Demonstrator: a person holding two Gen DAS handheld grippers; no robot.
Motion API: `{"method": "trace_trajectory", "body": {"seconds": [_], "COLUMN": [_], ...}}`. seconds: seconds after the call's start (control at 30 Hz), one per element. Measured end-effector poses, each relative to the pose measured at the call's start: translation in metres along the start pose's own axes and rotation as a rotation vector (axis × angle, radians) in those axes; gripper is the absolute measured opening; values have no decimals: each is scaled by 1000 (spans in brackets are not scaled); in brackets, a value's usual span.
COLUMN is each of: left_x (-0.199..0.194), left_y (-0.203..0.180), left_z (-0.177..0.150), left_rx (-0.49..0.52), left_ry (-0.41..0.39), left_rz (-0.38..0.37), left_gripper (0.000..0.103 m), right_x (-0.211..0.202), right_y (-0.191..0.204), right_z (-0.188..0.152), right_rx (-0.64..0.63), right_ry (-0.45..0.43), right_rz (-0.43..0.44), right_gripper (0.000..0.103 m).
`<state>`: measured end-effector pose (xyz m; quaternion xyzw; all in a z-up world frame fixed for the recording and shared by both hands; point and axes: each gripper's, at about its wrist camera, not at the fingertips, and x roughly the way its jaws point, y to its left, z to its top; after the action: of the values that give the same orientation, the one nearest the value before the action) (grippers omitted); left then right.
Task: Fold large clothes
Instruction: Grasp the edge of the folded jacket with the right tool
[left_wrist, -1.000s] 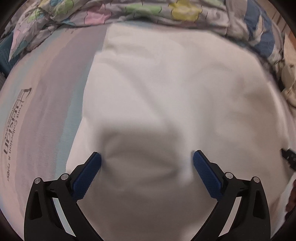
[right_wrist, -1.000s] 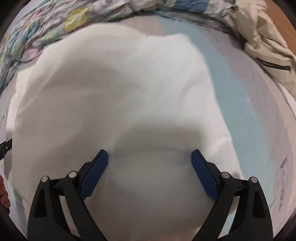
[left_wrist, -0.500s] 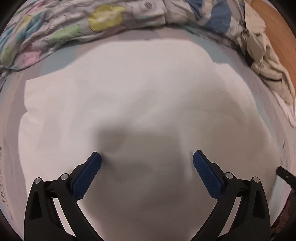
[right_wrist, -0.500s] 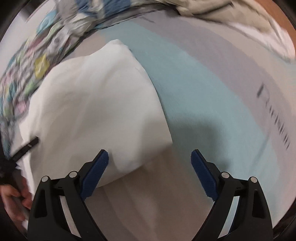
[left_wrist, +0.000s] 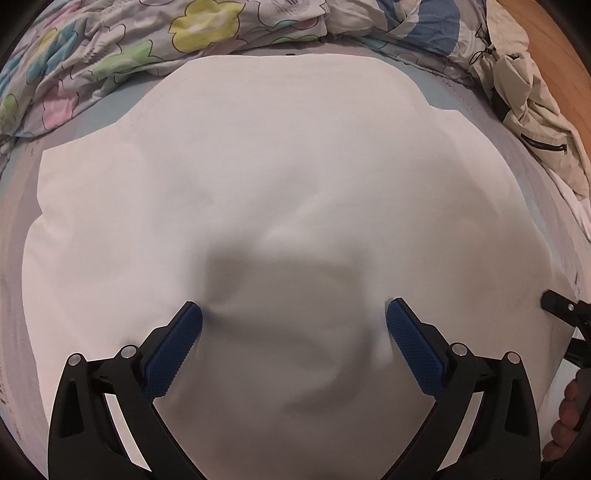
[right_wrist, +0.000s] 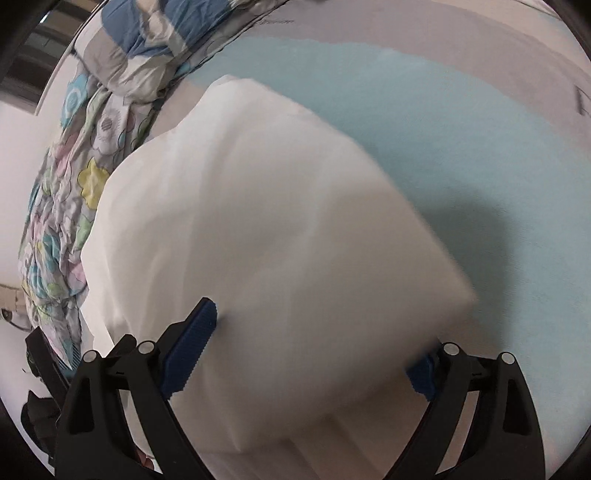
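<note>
Two grippers work a white garment (left_wrist: 288, 177) that lies spread across a striped grey-and-blue bed sheet (right_wrist: 461, 140), below a bunched floral quilt (left_wrist: 110, 48) and beside a beige jacket (left_wrist: 532, 122). The left gripper (left_wrist: 294, 325) stands wide, its blue pads pressed on the cloth with a puckered ridge between them and nothing pinched. The right gripper (right_wrist: 317, 332) is also spread wide at the garment's edge, where a blurred fold rises in front of it; whether its far pad touches the cloth cannot be told, since the fold covers it. With neither jaw closed, the raised fold could slump back or land crooked. The pressing left pads may drag the fabric and deepen the wrinkles. A loose corner could also slide toward the quilt and catch there.
</note>
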<state>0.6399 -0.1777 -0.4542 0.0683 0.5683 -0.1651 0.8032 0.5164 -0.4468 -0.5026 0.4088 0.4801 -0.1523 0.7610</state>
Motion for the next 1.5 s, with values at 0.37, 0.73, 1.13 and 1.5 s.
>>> {"method": "trace_trajectory", "body": {"seconds": [0.37, 0.73, 1.13, 1.5], "left_x": [2, 2, 3, 3], "left_y": [1, 0, 3, 6], "left_z": [-2, -1, -3, -8], "left_rx": [-9, -17, -27, -57], "left_ry": [-15, -21, -36, -64], "left_rz": [-7, -3, 1, 7], "left_gripper": [98, 98, 98, 98], "right_x": [10, -6, -27, -54], "right_y": [1, 13, 55, 118], "right_z": [5, 13, 5, -9], "right_rx": [8, -14, -246, -511], "right_ry": [-4, 21, -81, -194], "right_rz": [5, 72, -31, -30], "right_gripper": [66, 26, 19, 15]}}
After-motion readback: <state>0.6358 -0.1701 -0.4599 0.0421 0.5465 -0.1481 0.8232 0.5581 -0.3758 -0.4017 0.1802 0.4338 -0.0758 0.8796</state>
